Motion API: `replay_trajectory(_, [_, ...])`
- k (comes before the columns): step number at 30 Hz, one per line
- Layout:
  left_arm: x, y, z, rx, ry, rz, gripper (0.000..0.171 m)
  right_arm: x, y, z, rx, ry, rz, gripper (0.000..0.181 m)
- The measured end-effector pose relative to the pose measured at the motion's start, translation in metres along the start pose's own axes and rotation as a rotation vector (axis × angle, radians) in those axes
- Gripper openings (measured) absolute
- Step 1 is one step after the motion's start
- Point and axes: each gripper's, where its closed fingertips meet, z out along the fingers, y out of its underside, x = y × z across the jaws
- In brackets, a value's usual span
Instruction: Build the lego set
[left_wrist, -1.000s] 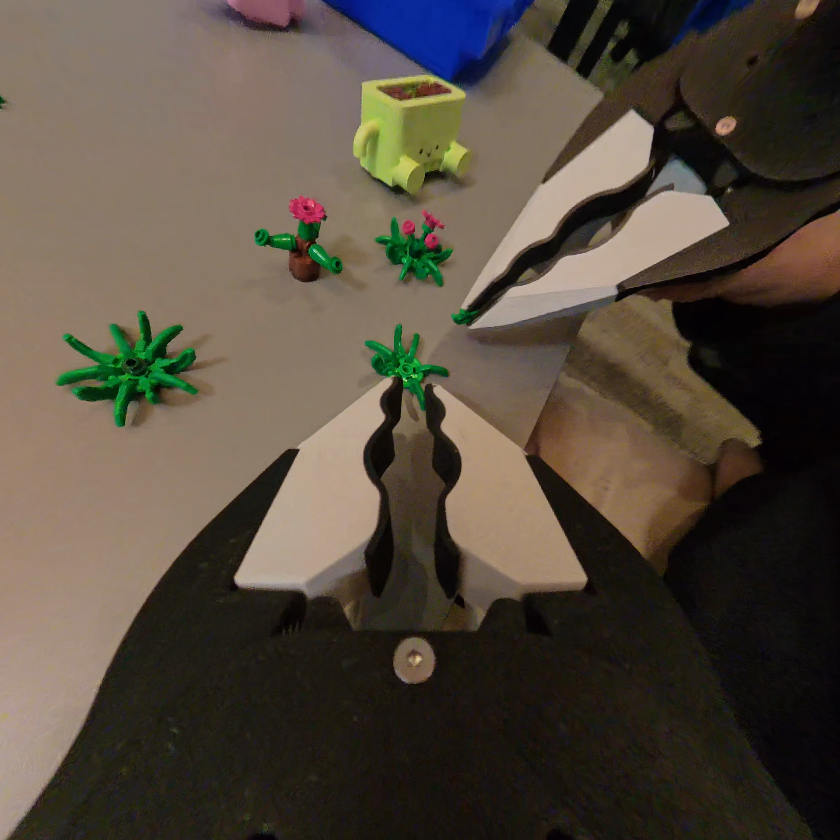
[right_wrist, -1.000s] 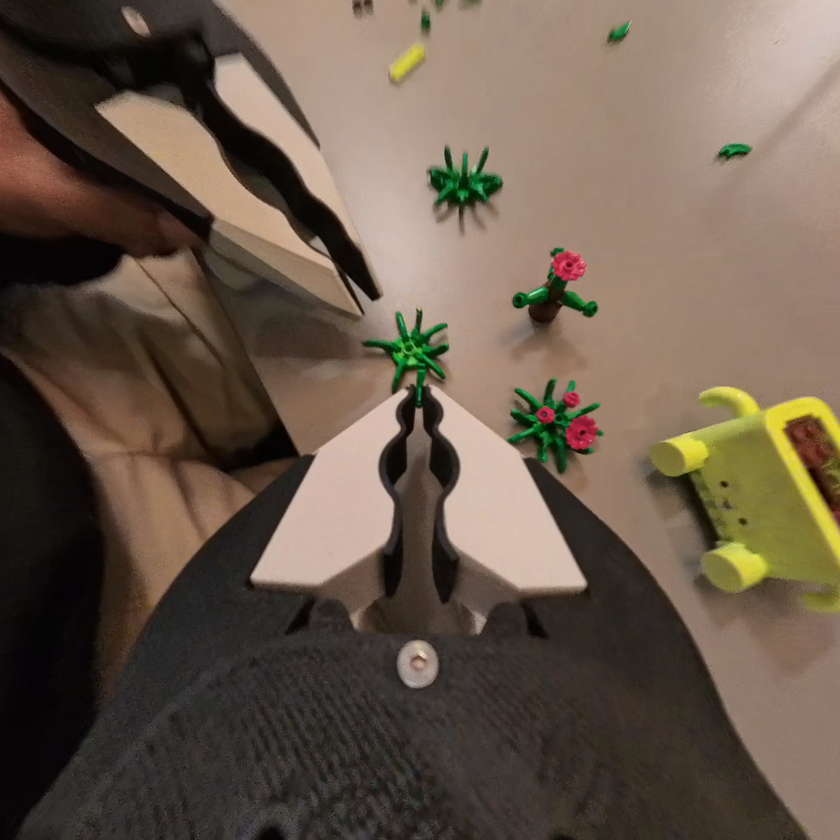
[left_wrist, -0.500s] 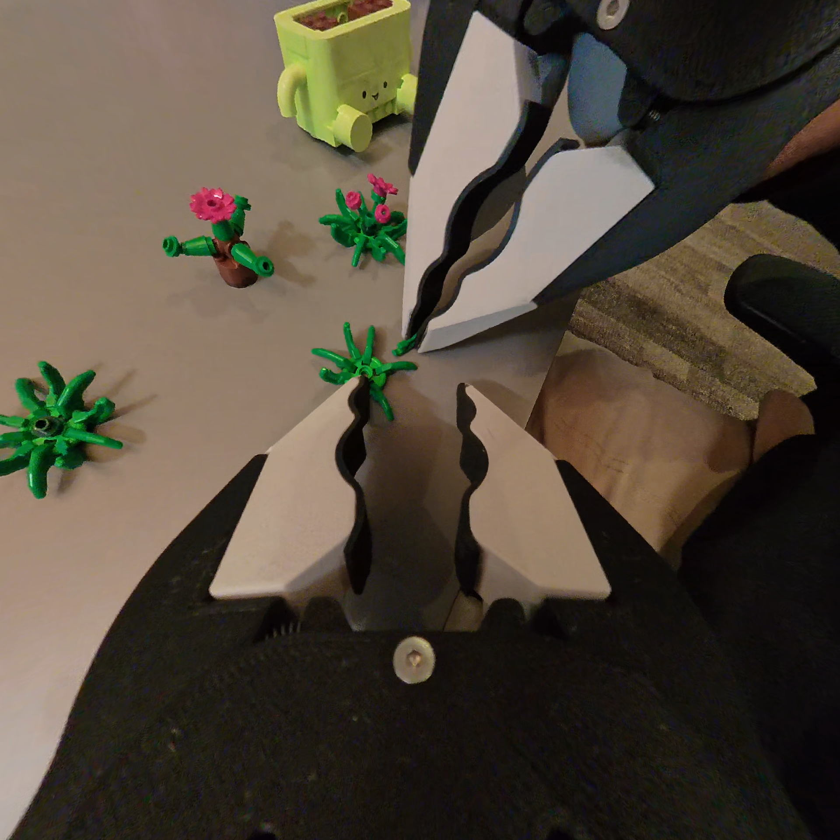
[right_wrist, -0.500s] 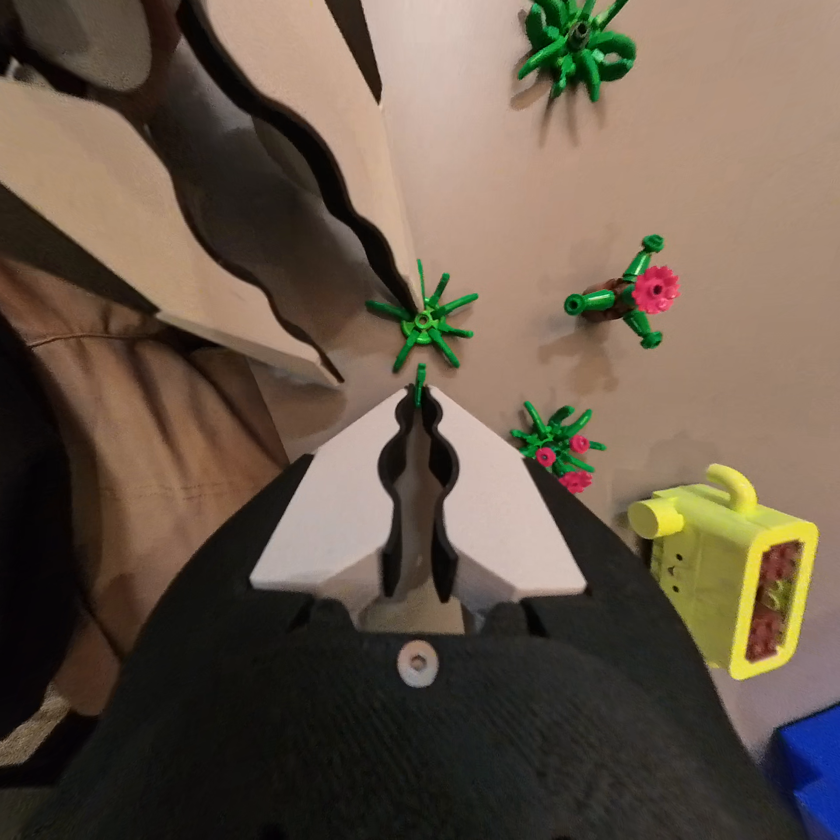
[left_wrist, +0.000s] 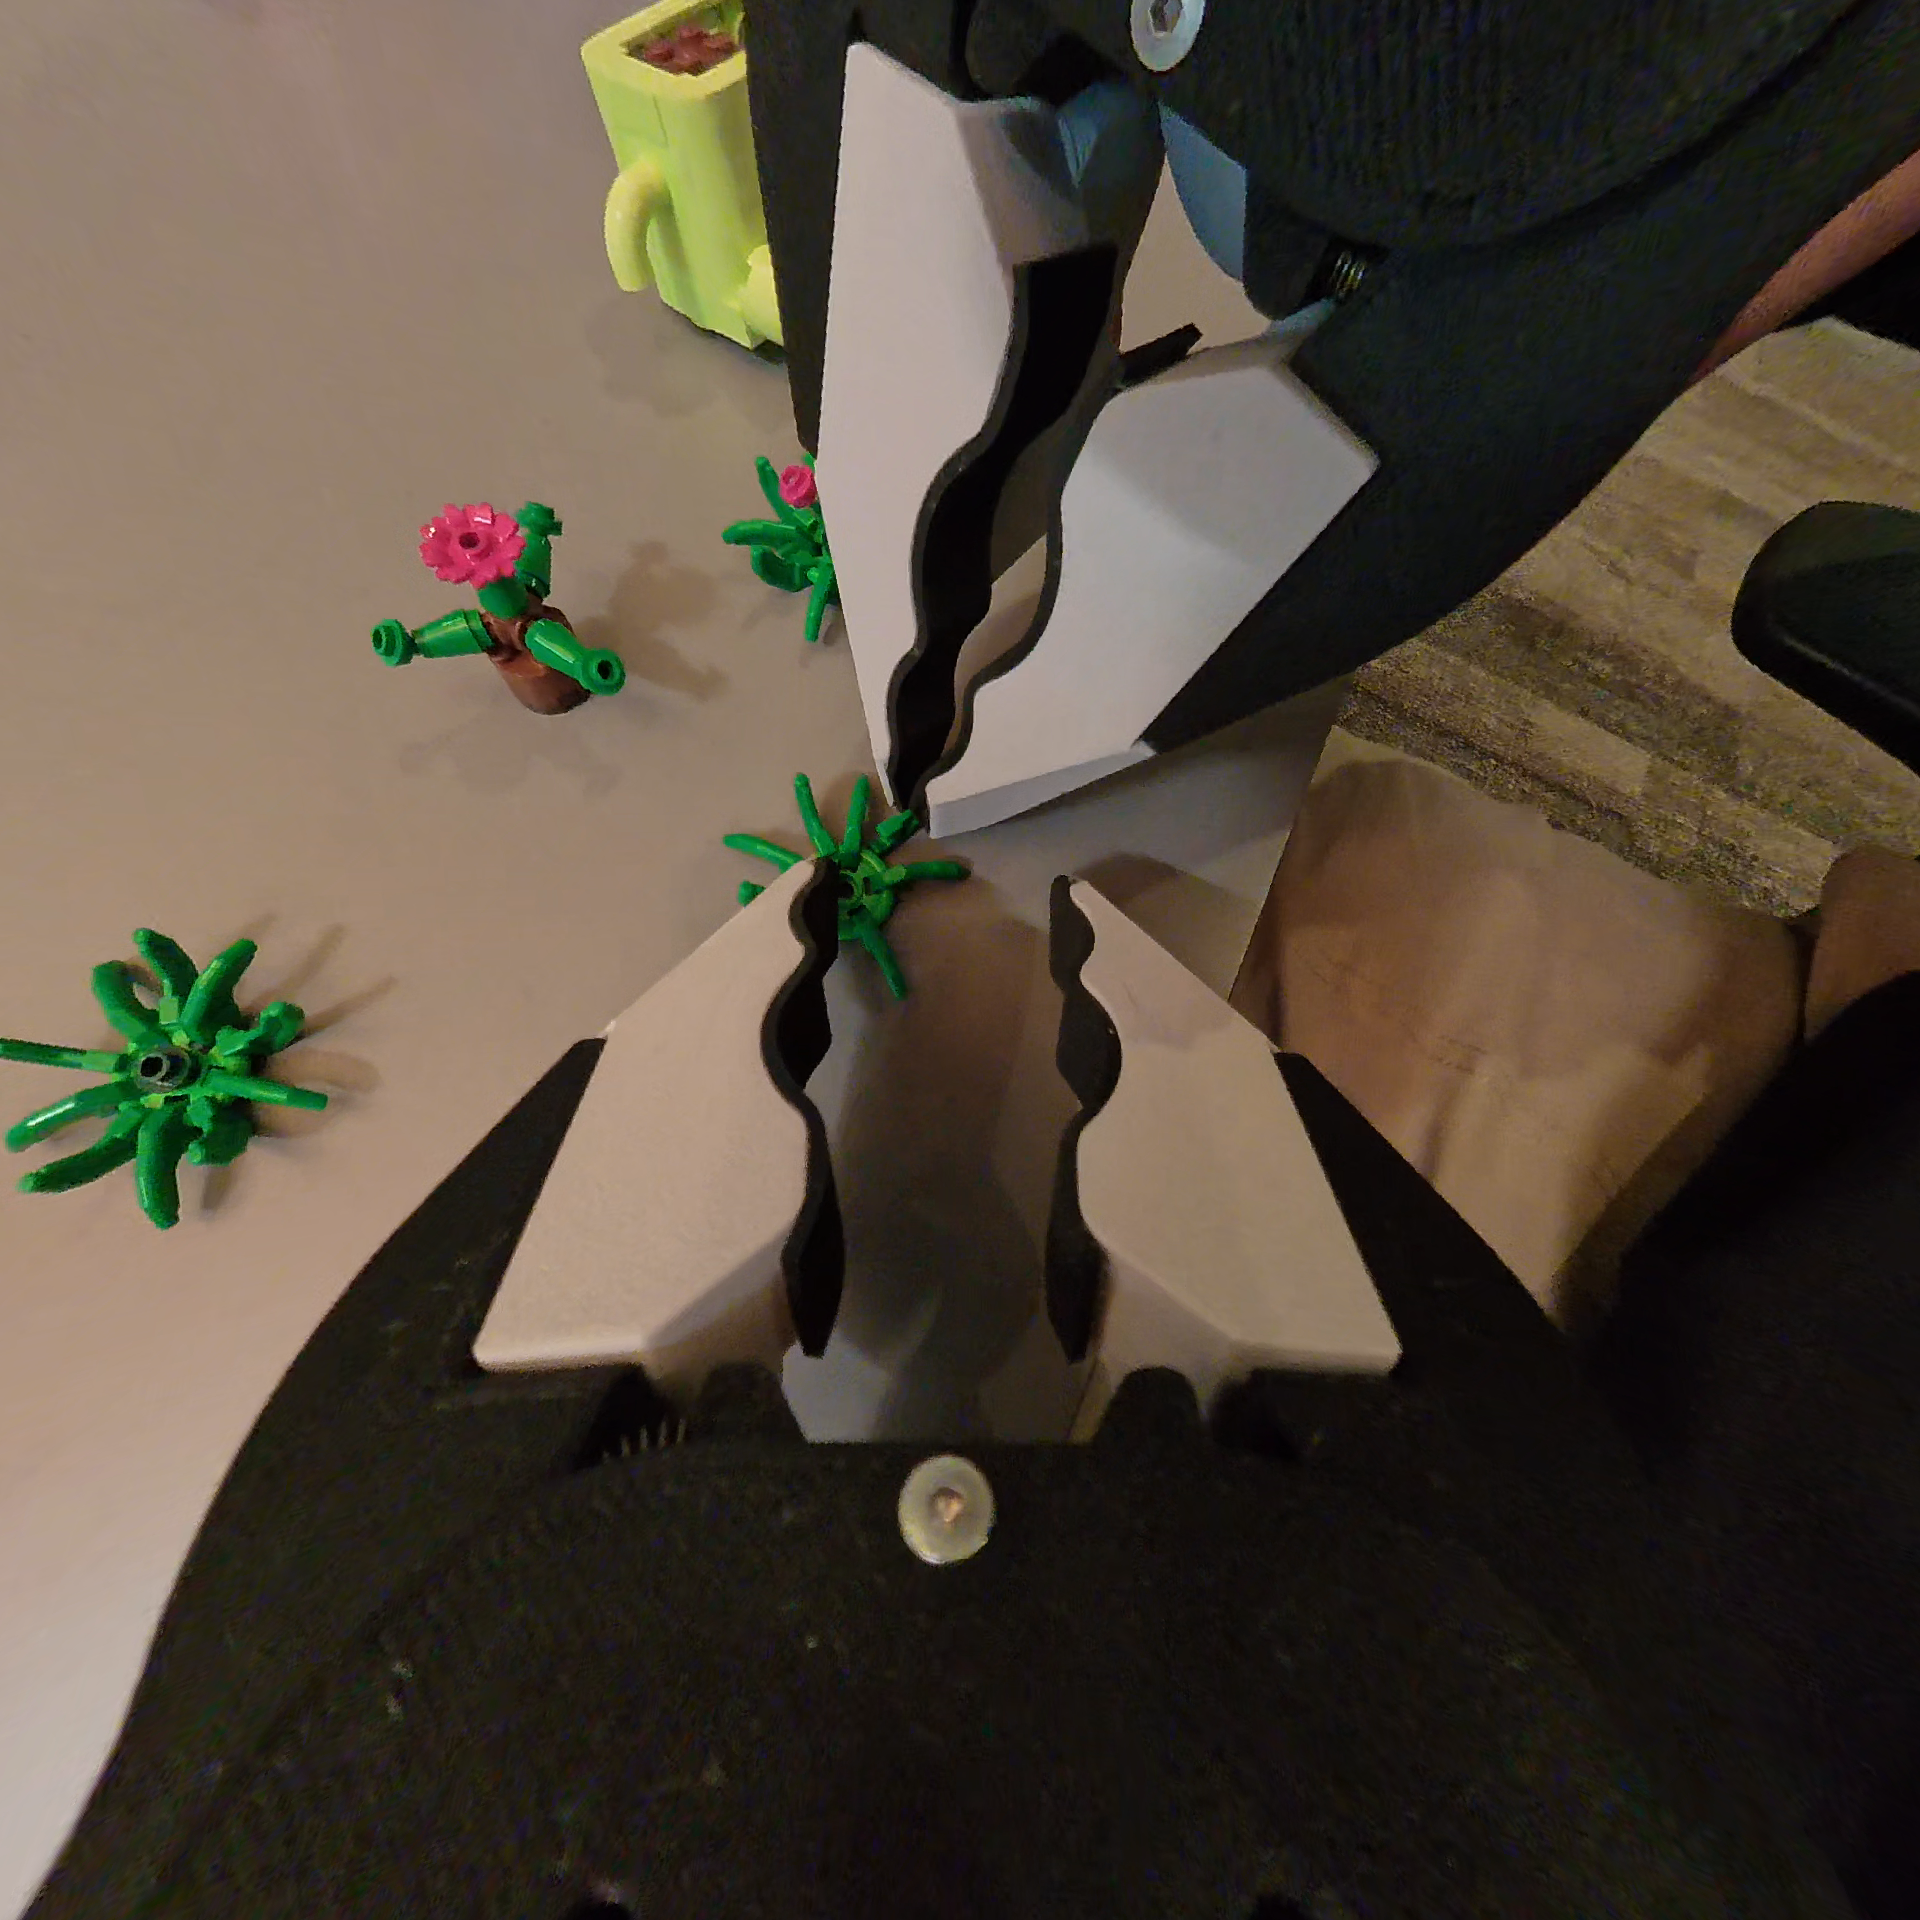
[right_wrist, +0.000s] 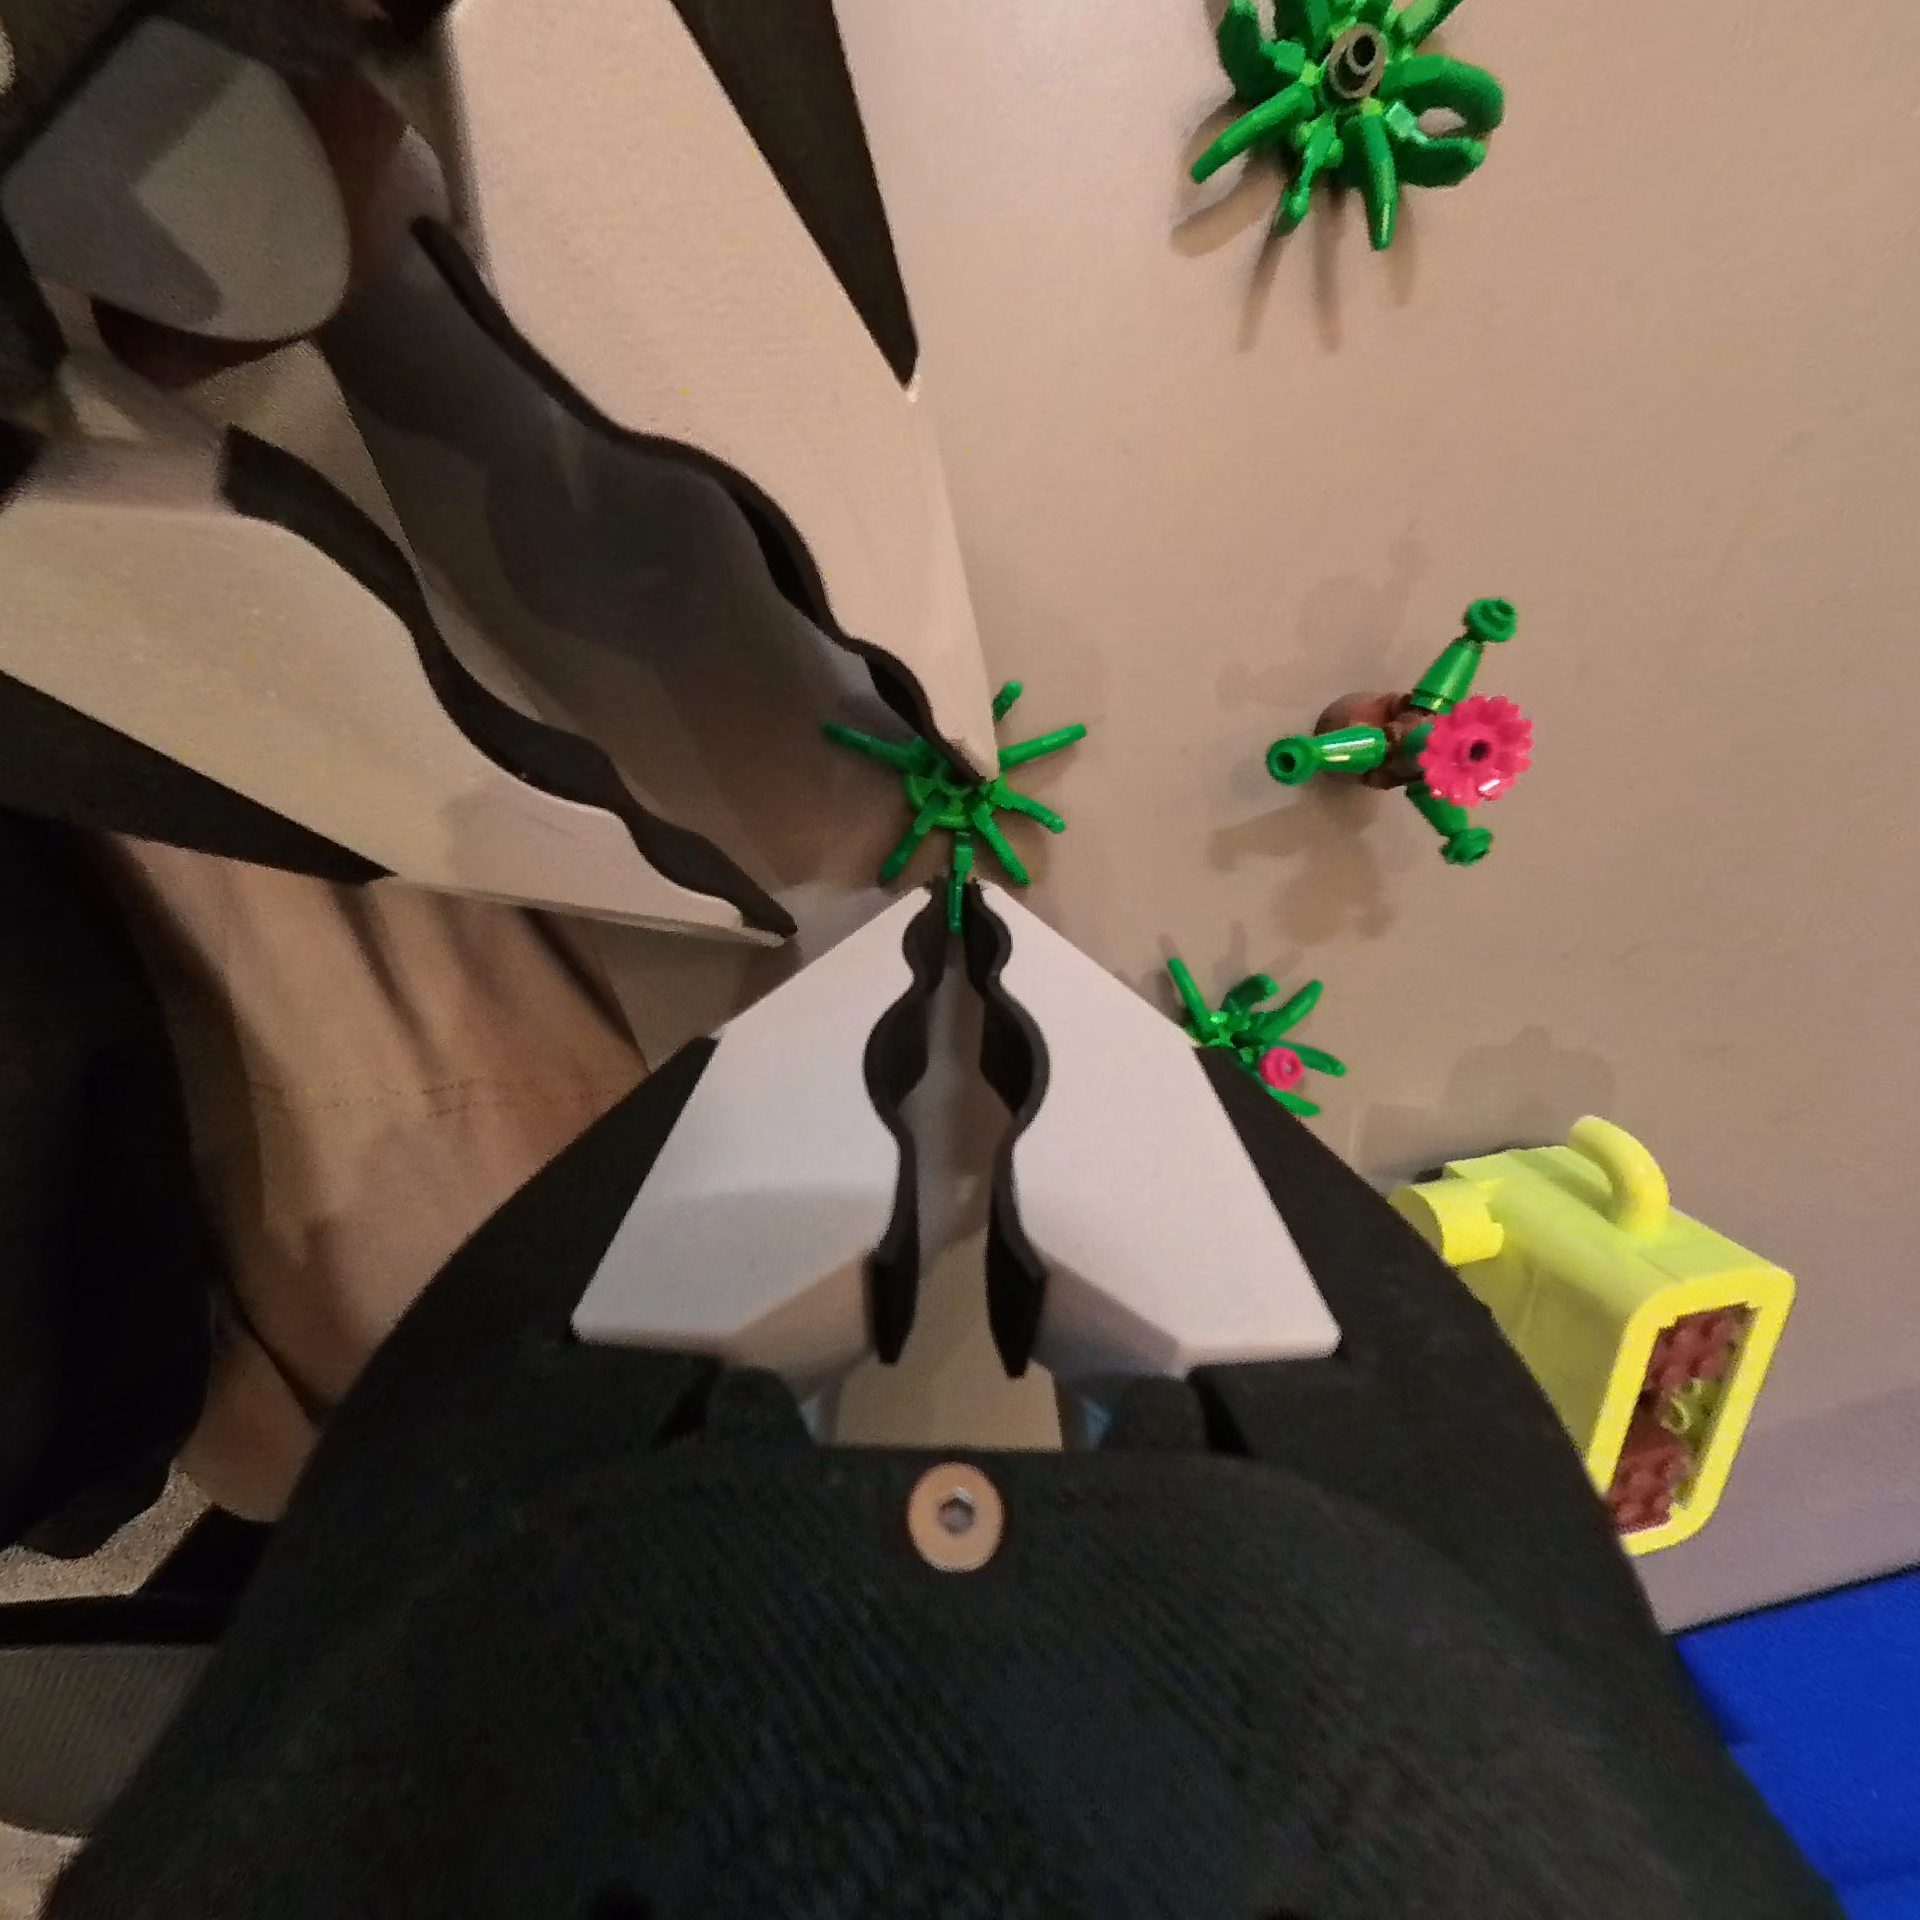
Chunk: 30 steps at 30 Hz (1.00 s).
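Observation:
A small green spiky plant piece (left_wrist: 864, 891) lies on the grey table (left_wrist: 260, 416) close to its near edge. My left gripper (left_wrist: 940, 883) is open, and its left fingertip (left_wrist: 816, 883) touches the plant's hub. My right gripper (right_wrist: 956, 896) is shut on a small green leaf piece (right_wrist: 958, 883), whose tip reaches the spiky plant (right_wrist: 961, 800). In the left wrist view the right gripper (left_wrist: 914, 802) comes down from above with the leaf (left_wrist: 896, 831) at its tips. In the right wrist view the left gripper (right_wrist: 883, 847) reaches in from the upper left.
On the table are a larger green leafy plant (left_wrist: 166, 1070), a brown pot with a pink flower (left_wrist: 499, 613), a small plant with pink flowers (left_wrist: 784, 540) and a yellow-green pot (left_wrist: 686, 177). A blue bin (right_wrist: 1818, 1714) is nearby. A person's tan trouser leg (left_wrist: 1455, 1018) lies past the table edge. Both grippers' tips are close together, under 4 cm apart.
My left gripper opened wider and moved up to the spiky plant. My right gripper swung in and came down, bringing the leaf piece to the plant.

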Motion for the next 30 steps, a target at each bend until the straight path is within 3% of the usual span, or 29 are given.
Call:
replay_trajectory(13, [0.017,0.010,-0.012,-0.010,0.099,-0.091,0.031,-0.024,0.001,0.000,0.058,-0.116,0.042,0.000])
replay_trajectory(20, [0.043,0.019,-0.022,-0.003,0.156,-0.126,0.035,-0.052,0.008,-0.002,0.185,-0.128,0.107,0.001])
replay_trajectory(30, [0.046,0.003,-0.044,0.163,0.027,0.035,0.034,-0.055,0.006,-0.029,0.475,-0.024,0.226,0.001])
